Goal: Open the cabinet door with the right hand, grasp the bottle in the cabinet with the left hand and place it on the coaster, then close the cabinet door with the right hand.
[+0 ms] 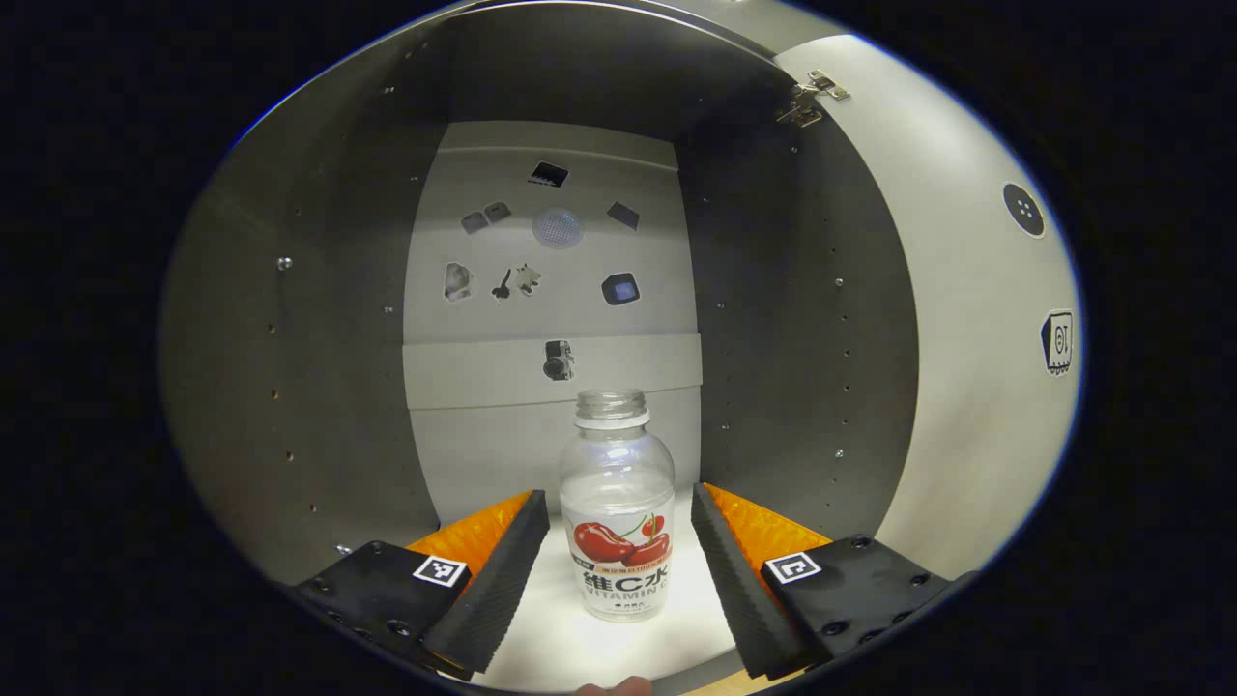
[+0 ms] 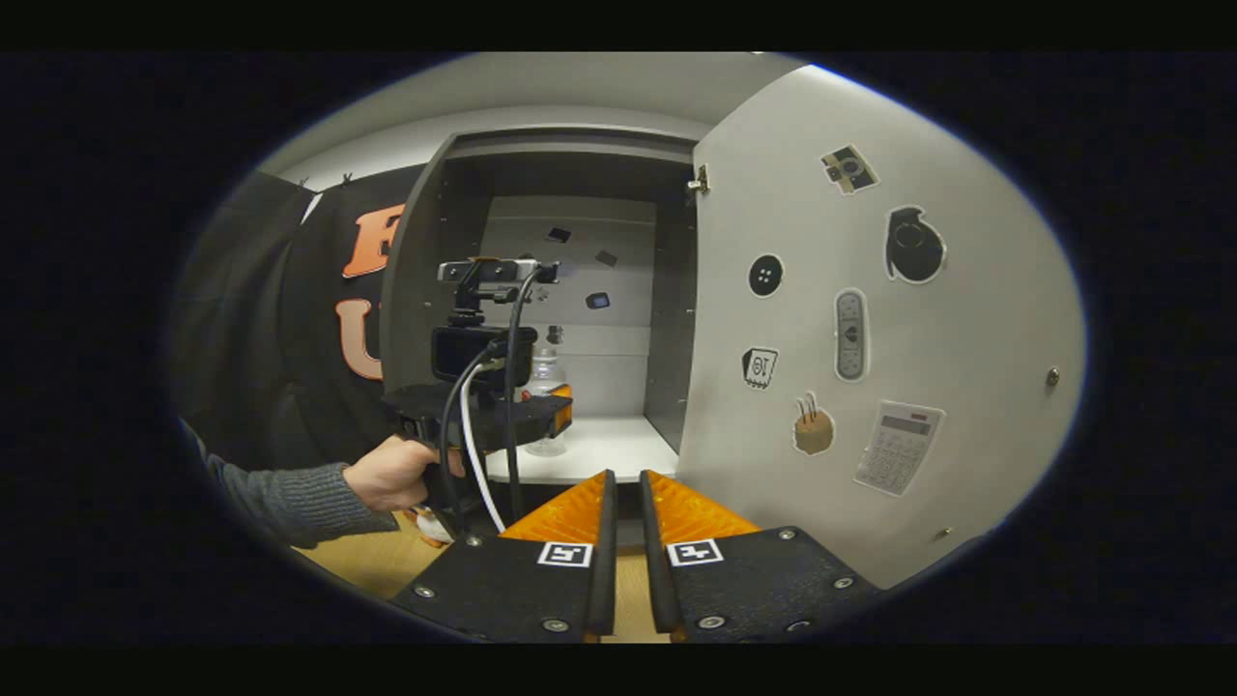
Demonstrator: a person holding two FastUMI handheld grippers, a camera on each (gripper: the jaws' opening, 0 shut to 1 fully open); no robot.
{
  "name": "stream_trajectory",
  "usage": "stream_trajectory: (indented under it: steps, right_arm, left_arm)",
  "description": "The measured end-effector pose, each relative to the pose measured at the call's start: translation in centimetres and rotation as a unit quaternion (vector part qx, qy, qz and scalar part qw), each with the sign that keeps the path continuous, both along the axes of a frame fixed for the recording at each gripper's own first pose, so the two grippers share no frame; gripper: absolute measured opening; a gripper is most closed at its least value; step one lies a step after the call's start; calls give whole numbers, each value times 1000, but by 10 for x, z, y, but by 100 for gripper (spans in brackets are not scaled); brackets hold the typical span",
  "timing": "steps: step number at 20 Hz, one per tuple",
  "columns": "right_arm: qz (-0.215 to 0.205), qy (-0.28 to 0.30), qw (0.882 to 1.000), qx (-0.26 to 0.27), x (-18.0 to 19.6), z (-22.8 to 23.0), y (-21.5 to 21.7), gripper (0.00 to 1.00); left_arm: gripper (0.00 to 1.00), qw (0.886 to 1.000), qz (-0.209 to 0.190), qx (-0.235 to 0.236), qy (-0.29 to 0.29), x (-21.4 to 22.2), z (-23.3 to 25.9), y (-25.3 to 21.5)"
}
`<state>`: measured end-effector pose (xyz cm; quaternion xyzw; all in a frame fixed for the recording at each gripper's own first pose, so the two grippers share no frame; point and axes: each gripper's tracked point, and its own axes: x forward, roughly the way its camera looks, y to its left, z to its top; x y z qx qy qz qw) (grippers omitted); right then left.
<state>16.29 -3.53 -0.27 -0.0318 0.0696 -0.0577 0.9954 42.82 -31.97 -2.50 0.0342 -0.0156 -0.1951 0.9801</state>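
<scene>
The left gripper point(image 1: 618, 561) is spread wide, its jaws standing to either side of the bottle point(image 1: 617, 512) with a clear gap on each flank, so nothing is clamped yet. The bottle stands upright and capless on the white cabinet floor point(image 1: 599, 648), dead ahead between the fingers, its long axis vertical and square to the closing line of the jaws; judging by this, the gripper needs only a little more forward reach before squeezing at the labelled waist. In the right gripper view the same left gripper point(image 2: 551, 411), held by a hand point(image 2: 391, 474), reaches into the cabinet point(image 2: 416, 280). The right gripper point(image 2: 623, 503) is clenched on nothing, hanging back outside, just beside the open cabinet door point(image 2: 870, 319), and is the farther from the bottle.
</scene>
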Motion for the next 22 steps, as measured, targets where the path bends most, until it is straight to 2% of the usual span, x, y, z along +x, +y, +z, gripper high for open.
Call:
stream_trajectory:
  steps: [3, 4, 5, 8, 11, 12, 20, 21, 22]
  right_arm:
    - [-8, 8, 1000, 2, -1, -4, -2, 14]
    - [-9, 10, 1000, 4, -2, -4, -2, 6]
    - [-11, 11, 1000, 6, -3, -5, -2, 22]
    - [-17, 13, 1000, 6, -4, -6, -6, 23]
    - [-17, 12, 1000, 13, -6, -6, -6, 22]
    - [-15, 12, 1000, 15, -6, -6, -5, 22]
    - [22, 7, 999, 30, -22, -5, 3, 22]
    - [27, 8, 999, 32, -26, -5, 4, 14]
    - [30, 8, 999, 33, -29, -5, 4, 14]
  left_arm:
    - [96, 1000, -2, -5, 16, 15, -9, -5]
    - [96, 1000, -4, -7, 21, 19, -12, -7]
    - [97, 1000, -3, -8, 25, 22, -15, -8]
    - [96, 1000, 2, -14, 24, 24, -15, -7]
    - [86, 1000, 3, -9, 27, 21, -15, -8]
    - [86, 1000, 4, -9, 28, 18, -14, -7]
    - [85, 999, 36, -10, 3, -52, 8, 25]
    - [86, 999, 41, -9, 2, -64, 8, 29]
    - [86, 999, 46, -11, 0, -78, 8, 34]
